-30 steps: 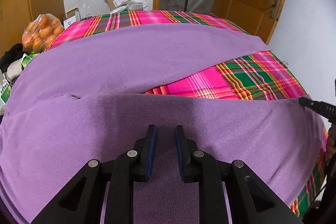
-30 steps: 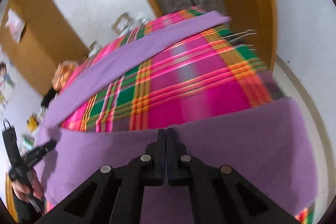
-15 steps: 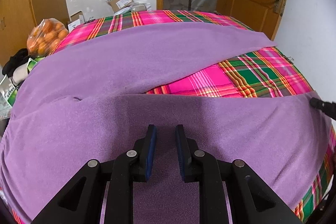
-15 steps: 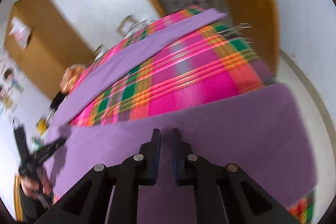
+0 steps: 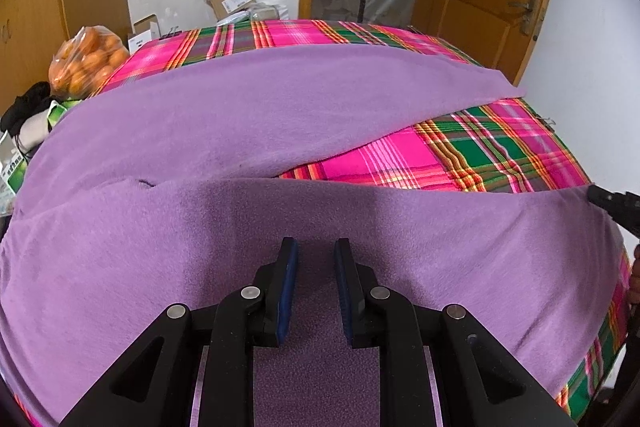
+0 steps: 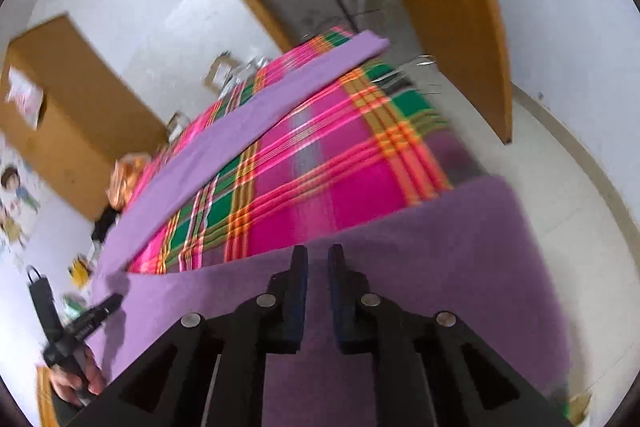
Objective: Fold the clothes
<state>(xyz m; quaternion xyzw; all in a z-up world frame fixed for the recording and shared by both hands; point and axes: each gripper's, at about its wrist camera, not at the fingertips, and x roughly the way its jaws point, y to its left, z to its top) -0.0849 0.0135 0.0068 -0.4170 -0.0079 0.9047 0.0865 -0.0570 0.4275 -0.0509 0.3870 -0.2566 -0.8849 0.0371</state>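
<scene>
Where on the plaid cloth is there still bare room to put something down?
One bare wedge of plaid cloth lies between the two layers of the purple garment, widening toward the door side. A narrower strip runs along the far edge. The bag of oranges crowds the far left corner.

Cloth lies on the table, bag at far left.

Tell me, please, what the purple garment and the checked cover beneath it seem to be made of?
Purple garment: likely fleece, since it is matte with a fuzzy nap. Checked cover: probably thin woven cotton or a blend, since it lies flat with a slight sheen and crisp plaid lines.
</scene>
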